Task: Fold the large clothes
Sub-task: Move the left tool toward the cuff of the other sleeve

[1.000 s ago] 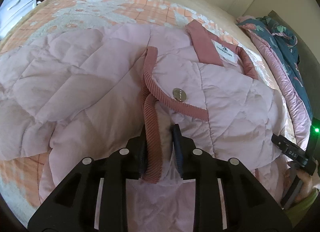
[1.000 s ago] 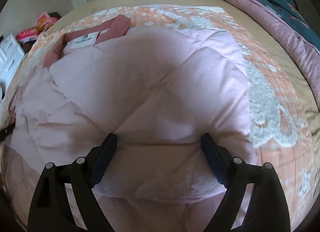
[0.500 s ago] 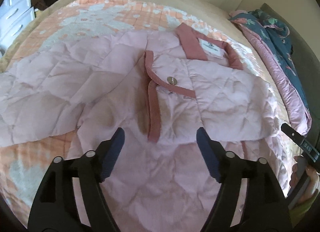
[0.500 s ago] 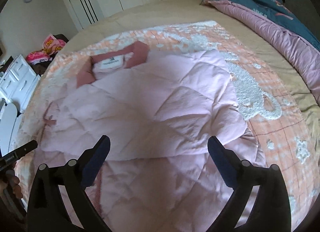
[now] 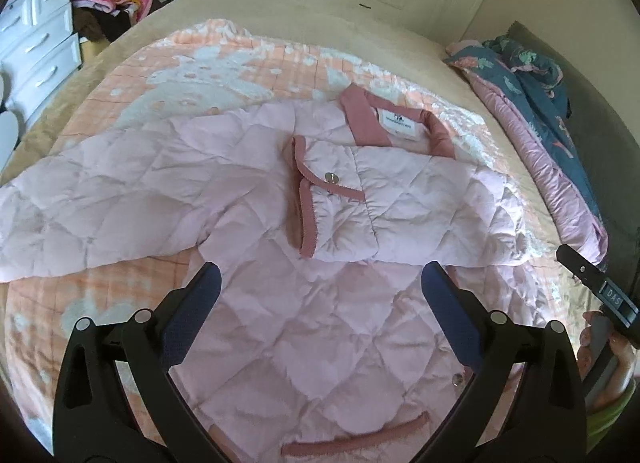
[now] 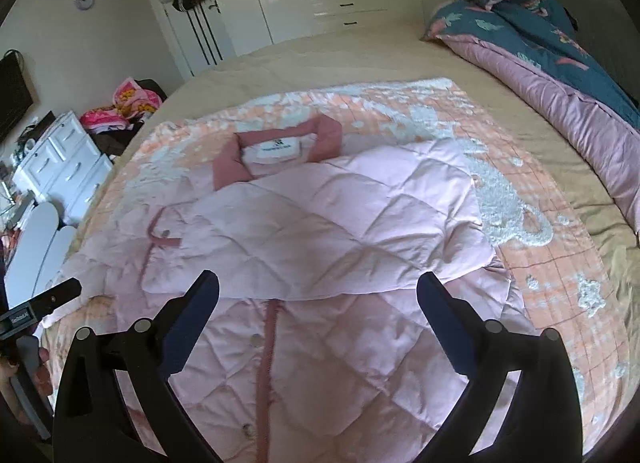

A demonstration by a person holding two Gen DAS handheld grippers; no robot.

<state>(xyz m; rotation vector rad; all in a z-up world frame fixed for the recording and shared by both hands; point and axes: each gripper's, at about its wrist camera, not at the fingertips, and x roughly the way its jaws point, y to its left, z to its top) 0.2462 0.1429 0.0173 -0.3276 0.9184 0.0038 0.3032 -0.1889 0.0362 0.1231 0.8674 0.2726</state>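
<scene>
The fingers of the left gripper (image 5: pixel 320 295) are opening and those of the right gripper (image 6: pixel 318 301) stand spread; nothing is held between either pair. Beyond them, the quilted pink jacket (image 5: pixel 320 327) lies on the peach blanket (image 5: pixel 248 63). One sleeve (image 5: pixel 400 203) is folded across the chest; the other sleeve (image 5: pixel 100 203) and the hem remain to be folded.

Soft daylight, glare on wardrobes, edges warped

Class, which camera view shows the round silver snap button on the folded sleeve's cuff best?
The left wrist view: the snap button sits unobstructed on the cuff's dusty-pink trim, near the picture's centre. In the right wrist view that cuff is small, blurred and far left, with no button discernible.
</scene>
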